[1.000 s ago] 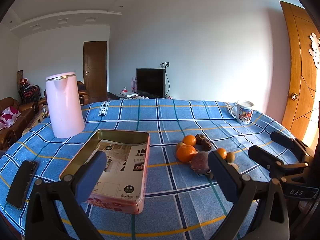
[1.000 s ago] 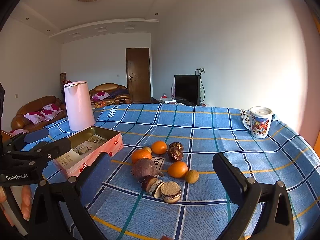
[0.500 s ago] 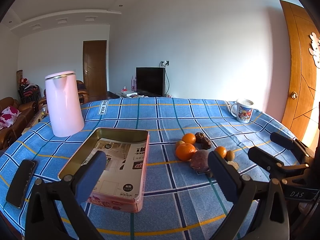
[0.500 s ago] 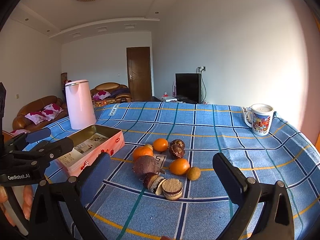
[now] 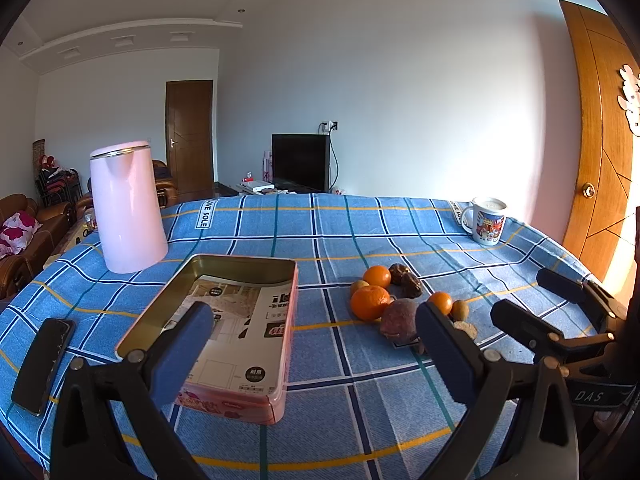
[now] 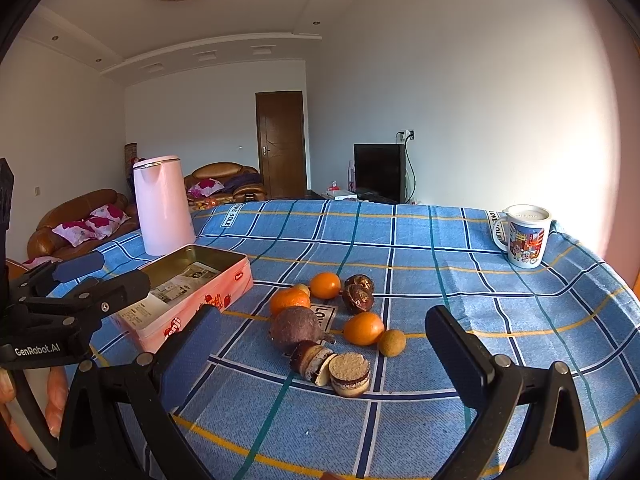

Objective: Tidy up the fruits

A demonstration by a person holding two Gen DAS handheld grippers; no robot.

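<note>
Both views have pulled back and risen a touch against the earlier frames, so the fruit pile sits lower and smaller; nothing on the bench (image 5: pixel 360 412) itself has shifted. Your left hand-held gripper (image 5: pixel 312 344) hangs over the near edge with jaws wide apart, empty; your right hand-held gripper (image 6: pixel 320 344) is likewise spread and holding nothing, aimed at the pile. Fruit all loose on the blue check cloth, right of the open tin (image 5: pixel 224 320), none inside yet. Step in hand looks like the first pick: go for an outer piece, say the orange (image 6: pixel 363 328) at the near right of the pile, come down straight so the pads straddle it, close gently since it will roll, and keep clear of the small yellow-green fruit (image 6: pixel 392 343) just beside it. Count from the right view: three oranges, one dark purple round fruit (image 6: pixel 296 328), two brown wrinkled fruits (image 6: pixel 358 292), one small yellow-green fruit plus another half hidden behind the big orange (image 6: pixel 289 301), two round cakes (image 6: pixel 349 374) in front that are not fruit. Also one tin, one pink kettle (image 5: pixel 126 208), one mug (image 6: pixel 524 235), one phone (image 5: pixel 42 364).
</note>
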